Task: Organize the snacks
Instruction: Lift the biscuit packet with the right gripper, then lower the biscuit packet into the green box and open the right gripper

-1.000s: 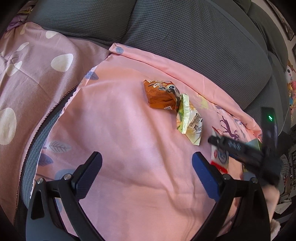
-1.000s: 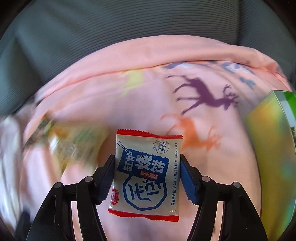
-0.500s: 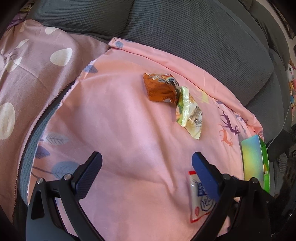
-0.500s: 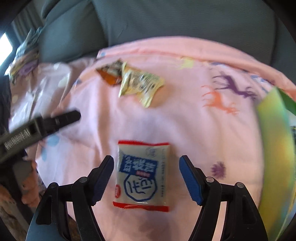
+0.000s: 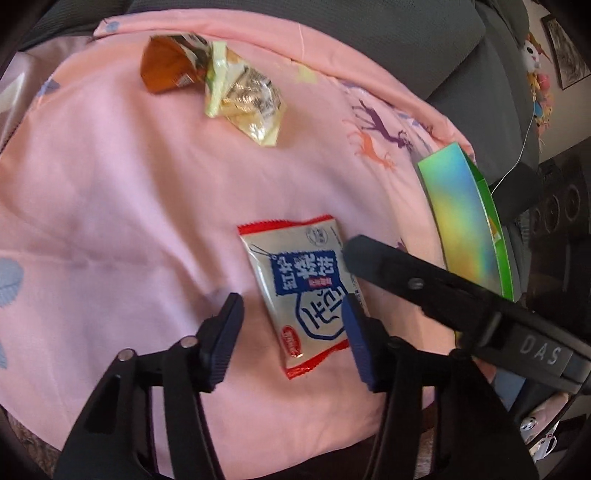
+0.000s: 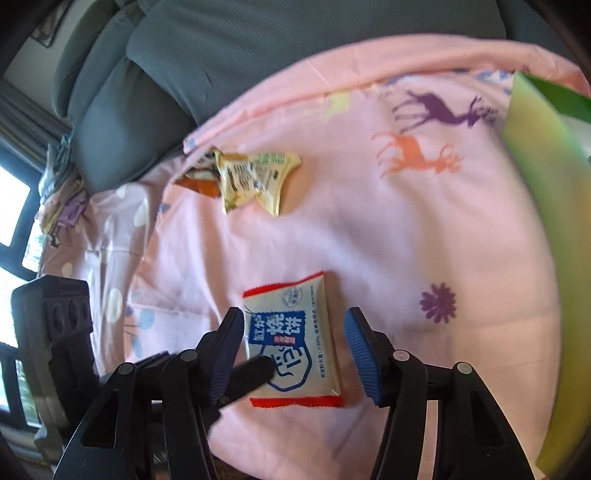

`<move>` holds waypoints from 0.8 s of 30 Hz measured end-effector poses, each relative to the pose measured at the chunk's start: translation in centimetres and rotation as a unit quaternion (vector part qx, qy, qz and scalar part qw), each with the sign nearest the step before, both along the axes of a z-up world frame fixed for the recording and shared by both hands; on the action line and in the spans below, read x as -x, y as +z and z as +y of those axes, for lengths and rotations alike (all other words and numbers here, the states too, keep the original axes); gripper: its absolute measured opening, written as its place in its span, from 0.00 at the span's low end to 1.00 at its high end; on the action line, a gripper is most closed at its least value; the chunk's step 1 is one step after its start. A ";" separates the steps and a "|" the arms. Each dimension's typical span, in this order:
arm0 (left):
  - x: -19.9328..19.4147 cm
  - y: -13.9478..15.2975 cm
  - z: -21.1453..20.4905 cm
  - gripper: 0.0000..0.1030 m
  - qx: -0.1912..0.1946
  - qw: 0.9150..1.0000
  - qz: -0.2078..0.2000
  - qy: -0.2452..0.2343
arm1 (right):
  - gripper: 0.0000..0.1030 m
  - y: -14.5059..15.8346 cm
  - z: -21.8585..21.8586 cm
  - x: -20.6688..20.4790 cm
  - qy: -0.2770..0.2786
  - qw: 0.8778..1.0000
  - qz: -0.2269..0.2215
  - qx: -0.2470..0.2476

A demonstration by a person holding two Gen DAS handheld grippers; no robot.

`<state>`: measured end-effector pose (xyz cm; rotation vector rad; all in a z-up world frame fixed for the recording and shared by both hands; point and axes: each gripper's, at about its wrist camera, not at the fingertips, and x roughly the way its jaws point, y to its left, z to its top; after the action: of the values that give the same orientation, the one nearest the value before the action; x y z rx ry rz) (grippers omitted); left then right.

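A white snack packet with red ends and a blue label [image 5: 308,286] lies flat on the pink cloth [image 5: 147,206]; it also shows in the right wrist view [image 6: 295,339]. My left gripper [image 5: 291,334] is open, its jaws on either side of the packet's near end. My right gripper [image 6: 295,345] is open around the same packet, not touching it. A right finger [image 5: 373,258] reaches in at the packet's right edge. An orange packet [image 5: 166,64] and a yellow-green packet [image 5: 247,99] lie together at the far side.
An open green and rainbow box [image 5: 465,218] stands at the right edge of the cloth, also in the right wrist view [image 6: 546,206]. Grey sofa cushions [image 5: 369,33] rise behind. A mauve spotted cloth [image 6: 103,229] lies to the left.
The right gripper let go of the white packet and it now lies on the cloth. The left gripper moved right and forward, and its jaws now straddle the packet.
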<state>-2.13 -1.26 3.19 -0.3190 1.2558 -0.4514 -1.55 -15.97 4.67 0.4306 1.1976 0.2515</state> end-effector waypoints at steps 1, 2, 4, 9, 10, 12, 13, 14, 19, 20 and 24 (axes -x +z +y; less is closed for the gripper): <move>0.0 0.0 -0.2 0.45 -0.006 1.000 -0.007 0.003 | 0.58 -0.6 0.1 -0.1 -0.001 1.000 0.010 0.006; 0.0 0.1 -0.4 0.43 -0.011 1.000 -0.016 0.006 | 0.58 -1.2 0.2 -0.3 -0.004 1.000 0.019 0.011; 0.2 -0.1 -1.1 0.37 -0.002 1.000 -0.014 0.002 | 0.58 -1.7 0.4 -0.4 -0.004 1.000 0.023 0.015; 0.4 0.7 -2.7 0.30 -0.021 0.999 -0.045 0.002 | 0.56 -0.6 0.8 0.0 0.002 1.000 0.006 0.011; 0.5 1.2 -2.8 0.30 -0.019 0.998 -0.055 0.003 | 0.56 -0.1 0.5 0.1 0.001 1.000 -0.002 0.012; 0.6 2.2 -3.3 0.30 -0.015 0.997 -0.075 0.002 | 0.56 1.4 -0.3 0.6 -0.006 1.000 -0.024 0.014; 0.8 3.2 -3.9 0.30 -0.013 0.996 -0.092 0.000 | 0.56 2.1 -0.7 0.8 -0.010 0.999 -0.033 0.014; 1.0 3.9 -4.2 0.30 -0.012 0.994 -0.106 -0.002 | 0.56 3.3 -1.4 1.2 -0.016 0.999 -0.050 0.014; 2.2 8.0 -7.4 0.31 0.006 0.984 -0.175 -0.028 | 0.56 8.0 -4.8 3.5 -0.059 0.991 -0.121 0.017; 2.4 8.6 -8.3 0.31 0.013 0.982 -0.184 -0.035 | 0.56 8.7 -5.7 3.9 -0.069 0.989 -0.130 0.018; 2.7 10.4 -12.1 0.31 0.029 0.974 -0.213 -0.068 | 0.56 10.8 -9.4 5.8 -0.111 0.980 -0.165 0.018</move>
<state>-4.85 -13.34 13.58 -0.1722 0.8475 -0.6387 -7.37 -25.36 15.44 0.4655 0.8201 0.1026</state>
